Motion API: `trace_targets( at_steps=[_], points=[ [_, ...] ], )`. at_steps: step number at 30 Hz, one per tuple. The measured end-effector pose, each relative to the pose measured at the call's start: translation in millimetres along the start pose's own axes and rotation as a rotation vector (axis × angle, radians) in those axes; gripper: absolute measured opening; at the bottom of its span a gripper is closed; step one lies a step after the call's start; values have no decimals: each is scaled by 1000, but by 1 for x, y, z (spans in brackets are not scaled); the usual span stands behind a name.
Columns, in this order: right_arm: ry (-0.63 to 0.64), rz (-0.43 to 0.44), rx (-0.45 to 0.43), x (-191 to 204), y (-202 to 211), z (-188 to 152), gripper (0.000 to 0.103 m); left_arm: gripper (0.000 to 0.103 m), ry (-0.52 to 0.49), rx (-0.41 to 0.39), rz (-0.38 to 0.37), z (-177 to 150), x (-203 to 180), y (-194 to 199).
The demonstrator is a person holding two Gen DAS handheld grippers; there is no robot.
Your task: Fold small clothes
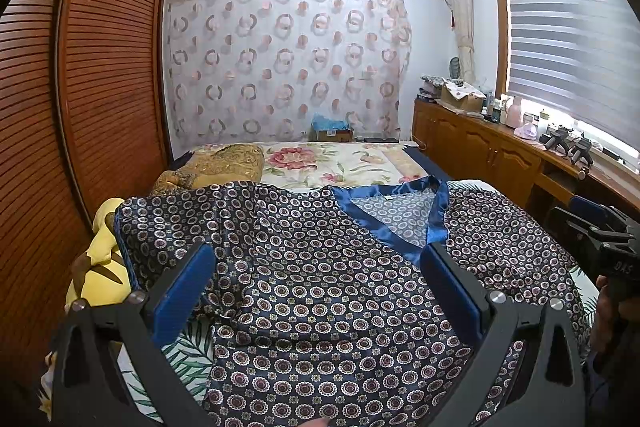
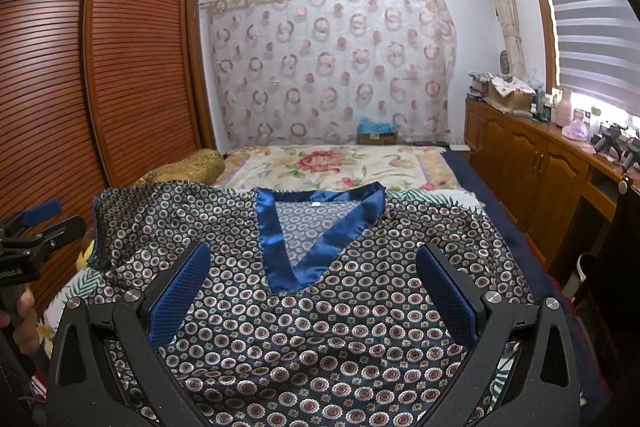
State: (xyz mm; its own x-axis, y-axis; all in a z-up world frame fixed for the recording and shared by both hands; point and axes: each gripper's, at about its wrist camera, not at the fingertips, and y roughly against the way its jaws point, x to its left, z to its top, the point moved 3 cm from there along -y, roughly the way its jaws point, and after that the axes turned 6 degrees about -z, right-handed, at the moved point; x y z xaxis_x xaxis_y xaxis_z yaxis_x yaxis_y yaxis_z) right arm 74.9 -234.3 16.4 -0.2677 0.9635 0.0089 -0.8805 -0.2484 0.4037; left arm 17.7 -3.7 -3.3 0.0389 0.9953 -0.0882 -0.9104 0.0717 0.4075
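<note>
A dark navy satin top (image 1: 320,291) printed with small circles lies spread flat on the bed, front up, its shiny blue V-neck trim (image 1: 396,223) toward the far side. My left gripper (image 1: 318,259) hovers open above the top's left half, nothing between its blue pads. The same top (image 2: 320,327) fills the right wrist view, with the blue V-neck (image 2: 316,239) just beyond my right gripper (image 2: 314,259), which stands open over the chest area. The right gripper (image 1: 604,247) shows at the left view's right edge; the left gripper (image 2: 36,227) shows at the right view's left edge, held by a hand.
The bed (image 2: 340,167) carries a floral blanket and a gold bolster (image 1: 224,163) beyond the top. A yellow plush toy (image 1: 100,259) lies at the bed's left edge beside louvered wardrobe doors (image 1: 100,67). A wooden cabinet (image 2: 540,163) with clutter runs along the right under the window.
</note>
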Motion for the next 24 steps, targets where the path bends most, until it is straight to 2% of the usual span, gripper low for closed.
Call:
trace_targets(
  at_steps=[24],
  points=[
    [-1,1,-1,2,3,3,103,103,-1,2,-1,1,1,-2]
  ],
)
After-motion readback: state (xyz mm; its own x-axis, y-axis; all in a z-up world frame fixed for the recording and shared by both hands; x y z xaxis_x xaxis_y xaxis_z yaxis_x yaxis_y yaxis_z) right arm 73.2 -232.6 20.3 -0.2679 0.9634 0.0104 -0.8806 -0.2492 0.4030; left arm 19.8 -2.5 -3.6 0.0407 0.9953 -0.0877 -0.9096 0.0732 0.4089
